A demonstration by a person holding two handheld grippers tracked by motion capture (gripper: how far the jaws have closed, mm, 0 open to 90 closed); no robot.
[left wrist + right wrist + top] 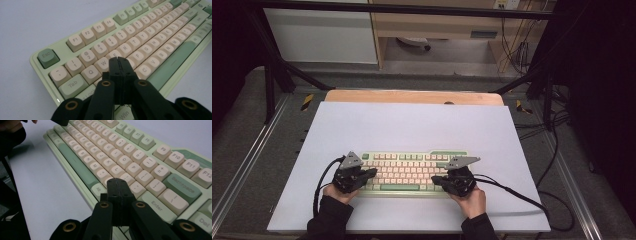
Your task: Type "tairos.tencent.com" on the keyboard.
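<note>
Left gripper view: keyboard (pixel 130 40) keys read Esc, Tab.

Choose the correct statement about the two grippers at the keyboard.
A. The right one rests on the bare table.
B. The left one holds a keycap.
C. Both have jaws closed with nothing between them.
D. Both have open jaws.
C: the left gripper and the right gripper each show jaws pressed together, empty, above the keyboard.

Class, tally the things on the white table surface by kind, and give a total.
Keyboard: 1
Handheld grippers: 2, the left gripper and the right gripper, both with fingers shut over the keys
Total: 3
</note>
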